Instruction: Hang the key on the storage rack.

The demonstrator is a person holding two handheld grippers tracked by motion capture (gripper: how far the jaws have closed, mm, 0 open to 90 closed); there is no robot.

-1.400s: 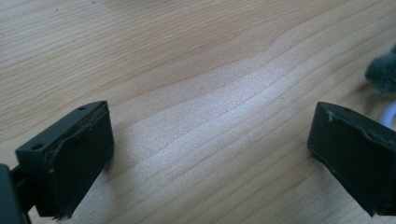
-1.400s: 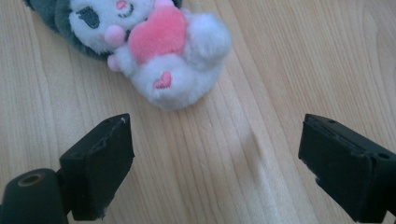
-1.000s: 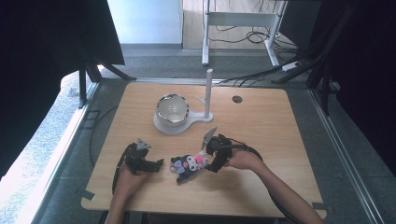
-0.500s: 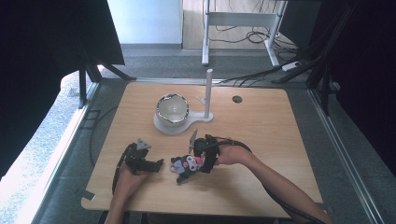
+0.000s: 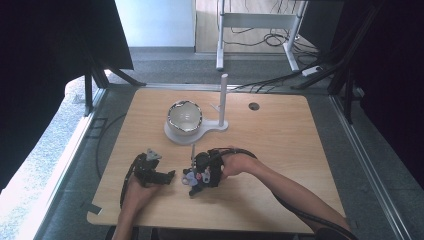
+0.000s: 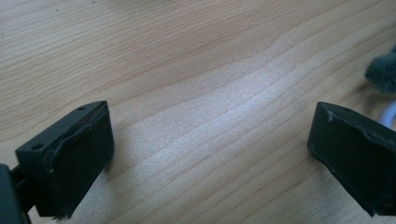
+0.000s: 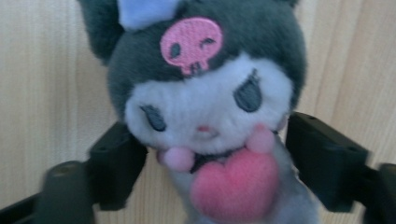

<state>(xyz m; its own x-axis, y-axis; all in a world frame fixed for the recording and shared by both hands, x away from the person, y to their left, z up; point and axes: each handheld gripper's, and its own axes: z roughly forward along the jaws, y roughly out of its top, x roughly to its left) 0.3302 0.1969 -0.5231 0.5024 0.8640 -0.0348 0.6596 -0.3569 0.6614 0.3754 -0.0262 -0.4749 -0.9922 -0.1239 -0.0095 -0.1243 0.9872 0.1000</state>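
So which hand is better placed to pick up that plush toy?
The right gripper: its open jaws already flank the plush. The left gripper is open over bare table, the plush off to its side.

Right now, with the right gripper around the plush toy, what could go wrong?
The right gripper has its jaws either side of the plush toy, seemingly at its soft neck; closing there could let it squash and slip. The left gripper is open, close beside; lifting might snag it.

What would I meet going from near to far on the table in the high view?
Plush toy between the right gripper fingers → bowl on its white stand → dark round hole.
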